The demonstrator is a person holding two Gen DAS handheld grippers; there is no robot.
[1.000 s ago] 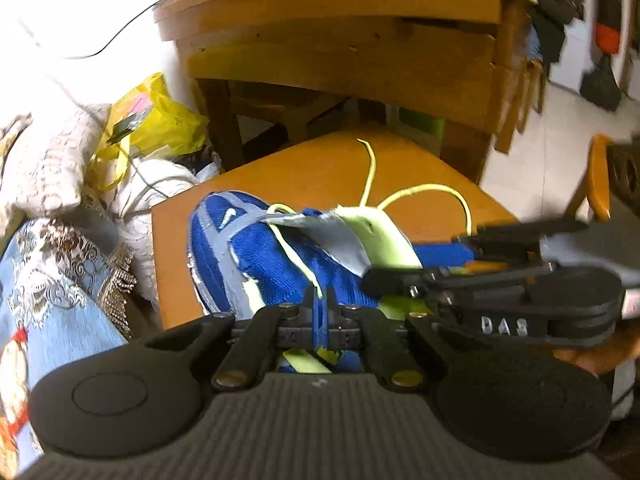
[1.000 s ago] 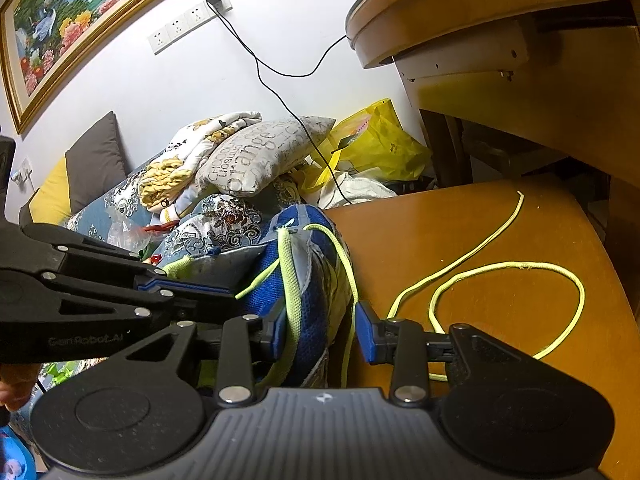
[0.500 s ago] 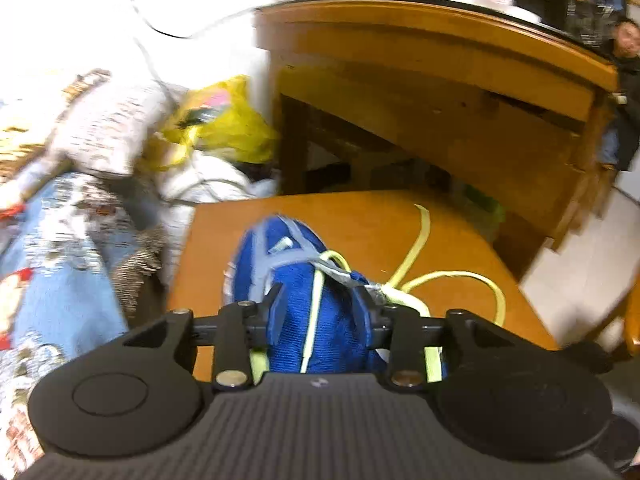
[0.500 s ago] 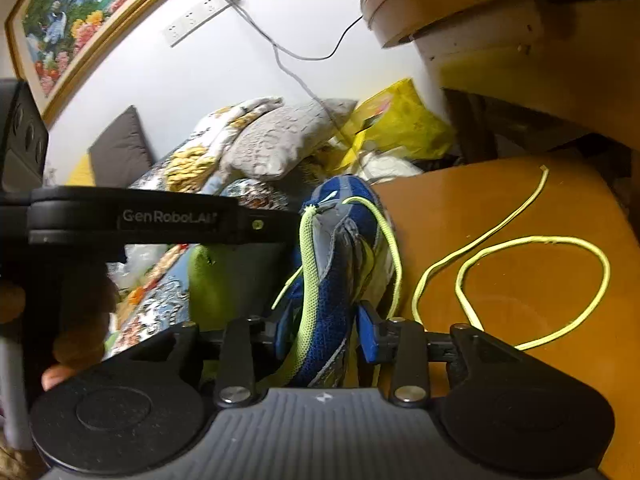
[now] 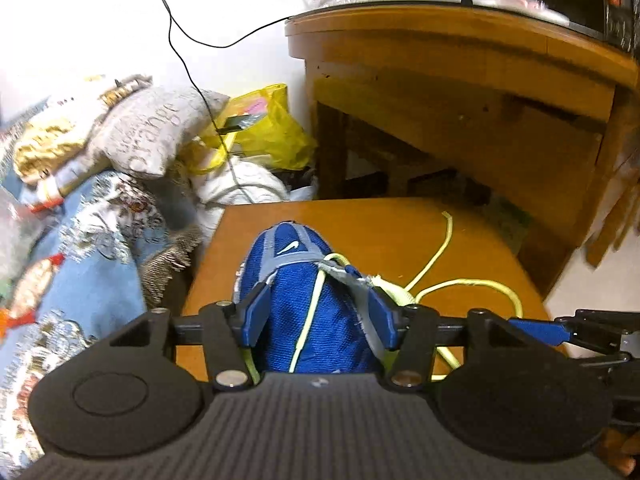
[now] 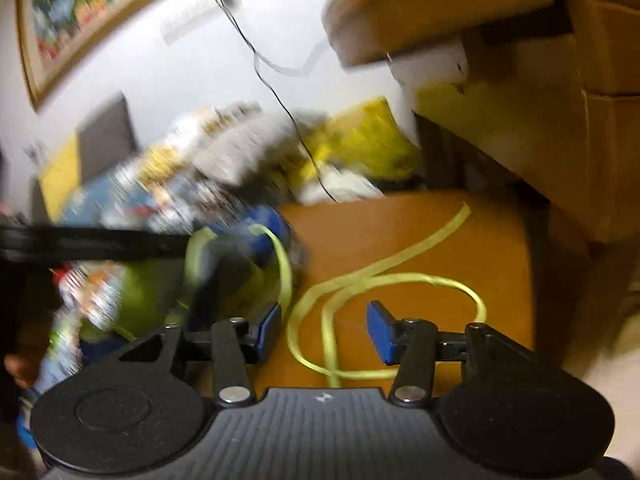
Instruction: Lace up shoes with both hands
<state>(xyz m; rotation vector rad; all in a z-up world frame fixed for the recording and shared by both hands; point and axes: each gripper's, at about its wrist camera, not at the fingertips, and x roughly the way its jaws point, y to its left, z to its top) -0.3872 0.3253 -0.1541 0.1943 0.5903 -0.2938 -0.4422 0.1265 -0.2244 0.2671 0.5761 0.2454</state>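
Blue shoe [image 5: 308, 280] sits on the wooden bench [image 5: 380, 228], toe pointing away, tongue side up. A yellow-green lace [image 5: 436, 256] is through the lowest eyelets near the toe only; one strand runs back along the upper, and the rest lies loose on the bench to the shoe's right, in an open loop with a free end trailing toward the far edge. Judged from this, lacing is at an early stage: most eyelets look unthreaded and no knot is tied.

Left gripper [image 5: 318, 316]: jaws spread, just been opening, standing to either side of the shoe's upper; whether the pads touch the fabric cannot be told, but nothing is pinched.

Right gripper [image 6: 324, 330]: view badly blurred. Jaws spread, just been opening; lace strands [image 6: 332, 312] lie on the bench between and below them, not gripped.

Remaining: pick up a free end and thread upward, crossing side to side.
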